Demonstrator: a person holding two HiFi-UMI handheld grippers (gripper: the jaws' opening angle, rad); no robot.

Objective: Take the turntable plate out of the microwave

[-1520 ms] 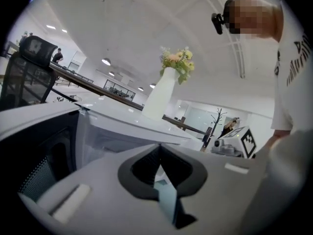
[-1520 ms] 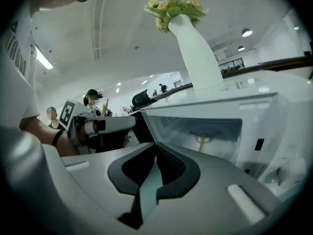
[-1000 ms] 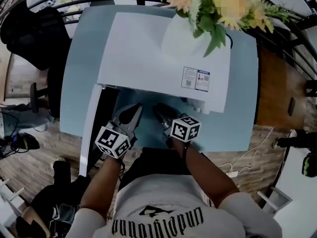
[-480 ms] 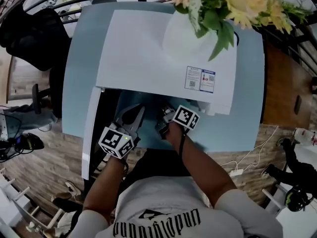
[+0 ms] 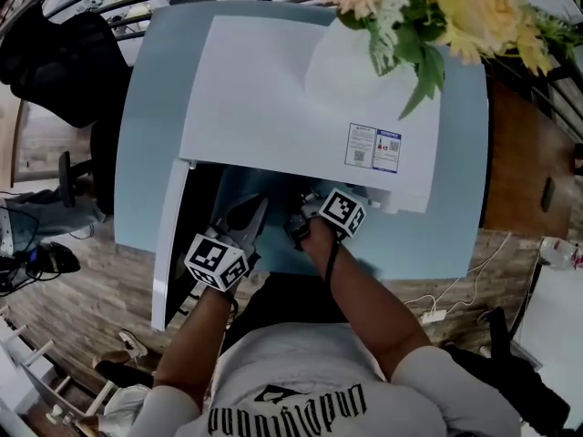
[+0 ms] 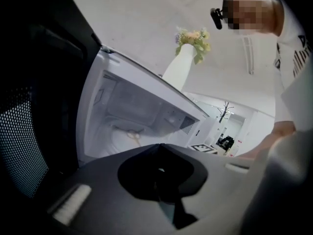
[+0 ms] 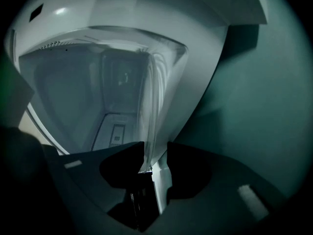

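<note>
Two grippers sit at the mouth of the open microwave, whose door is swung out to the person's left. The step in hand looks like taking hold of the glass turntable plate.

The plate is in the cavity, and its near rim reaches out between the jaws of the right gripper. That gripper is rolled so that one jaw lies on each face of the glass. Its jaws have opened wide and have just begun to close in, but the gap looks wider than the rim and I see no pad pressing. The left gripper points into the cavity beside it, with its jaws shut together on nothing.

- **Grip:** The right jaws should slide further over the rim, so the pads land on flat glass rather than the very edge, and then close slowly and firmly.
- **Lift:** Smooth glass held at one side will likely sag and may slip, so lift it only enough to free it from the cavity floor and draw it straight out, kept level.
- **Support:** The closed left gripper could go under the near edge as a prop.
- **Care:** A vase of flowers stands on the microwave's top, so avoid knocking the casing or the door.
</note>
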